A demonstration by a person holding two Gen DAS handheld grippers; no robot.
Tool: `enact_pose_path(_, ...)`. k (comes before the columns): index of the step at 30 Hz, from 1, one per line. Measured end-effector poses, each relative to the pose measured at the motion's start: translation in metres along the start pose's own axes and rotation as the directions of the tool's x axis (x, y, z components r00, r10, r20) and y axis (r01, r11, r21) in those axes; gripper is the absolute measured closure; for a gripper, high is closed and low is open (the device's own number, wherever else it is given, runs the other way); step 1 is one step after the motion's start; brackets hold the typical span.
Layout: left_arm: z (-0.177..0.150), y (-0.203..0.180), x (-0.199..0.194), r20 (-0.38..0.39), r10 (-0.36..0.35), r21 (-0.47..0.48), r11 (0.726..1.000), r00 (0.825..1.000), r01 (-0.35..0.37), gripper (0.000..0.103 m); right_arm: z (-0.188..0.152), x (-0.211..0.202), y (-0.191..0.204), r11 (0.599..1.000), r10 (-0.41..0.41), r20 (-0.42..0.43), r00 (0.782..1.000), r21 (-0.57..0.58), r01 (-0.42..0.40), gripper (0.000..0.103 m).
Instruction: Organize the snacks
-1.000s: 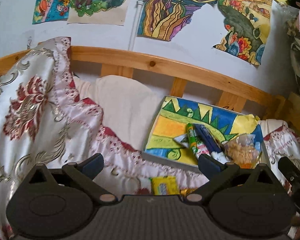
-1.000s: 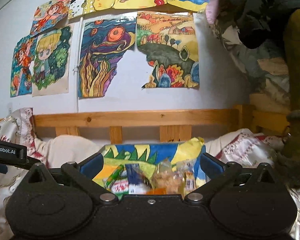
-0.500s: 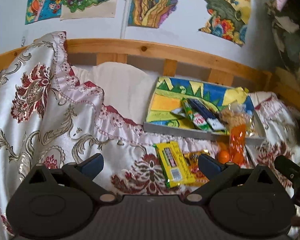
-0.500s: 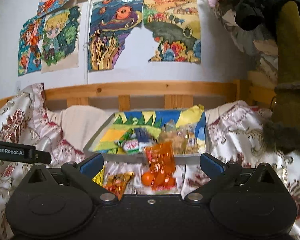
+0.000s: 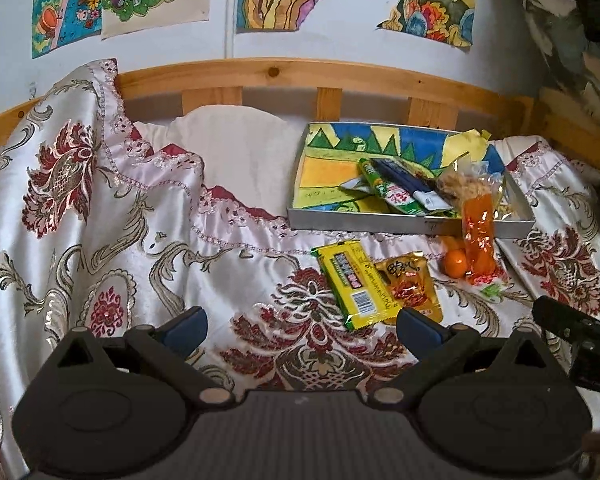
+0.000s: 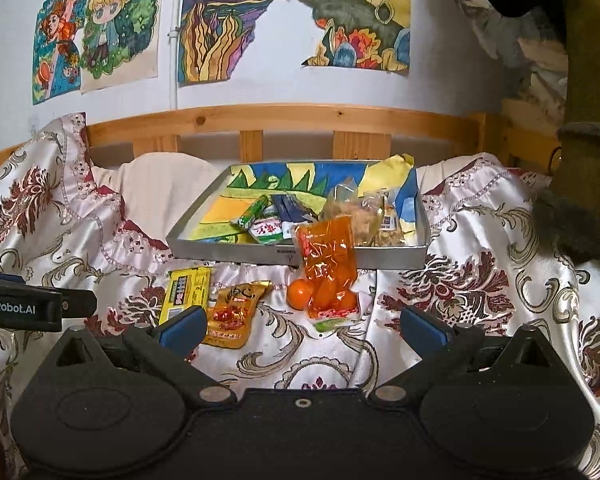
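A grey tray (image 5: pixel 404 225) (image 6: pixel 228 255) with a painted lining stands on the bed and holds several snack packets. An orange bag of small oranges (image 5: pixel 478 236) (image 6: pixel 329 264) leans over the tray's front rim. A loose orange (image 5: pixel 456 263) (image 6: pixel 300 293), a yellow snack bar (image 5: pixel 354 282) (image 6: pixel 184 288) and an orange-yellow packet (image 5: pixel 410 286) (image 6: pixel 234 312) lie on the bedspread in front of the tray. My left gripper (image 5: pixel 302 330) is open and empty, short of the yellow bar. My right gripper (image 6: pixel 302 328) is open and empty, short of the orange bag.
A floral satin bedspread (image 5: pixel 100 216) covers the bed and rises in a fold at the left. A white pillow (image 5: pixel 228 148) lies behind it. A wooden headboard rail (image 5: pixel 300 76) and a wall with drawings stand behind. Dark clothing (image 6: pixel 580 184) hangs at the right.
Both views have tilted down and pulled back from the tray. The bedspread and the snacks lying in front of the tray have come into sight. Both grippers stay open.
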State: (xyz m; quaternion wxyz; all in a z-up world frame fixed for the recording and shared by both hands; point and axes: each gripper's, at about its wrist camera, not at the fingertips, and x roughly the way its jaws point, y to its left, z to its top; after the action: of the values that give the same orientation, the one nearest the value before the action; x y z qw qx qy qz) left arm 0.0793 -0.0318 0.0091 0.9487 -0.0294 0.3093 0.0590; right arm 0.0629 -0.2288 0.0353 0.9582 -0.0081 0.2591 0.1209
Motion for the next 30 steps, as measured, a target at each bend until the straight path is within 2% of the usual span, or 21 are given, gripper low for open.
enact_pose_path(10,-0.0014,0.0023,0.0030,-0.009,0.030,-0.027,0.999,1.000,-0.030,0.001,0.0012,0.0030,-0.0022,1.000,0.004,-0.013,1.000,0.014,-0.004,0.001)
enact_pose_path(30,-0.0013,-0.0043,0.0090,-0.001,0.035,-0.031,0.999,0.999,-0.035,0.001,0.0019,0.0088,-0.0052,0.999,0.011,-0.038,0.999,0.044,-0.009,0.001)
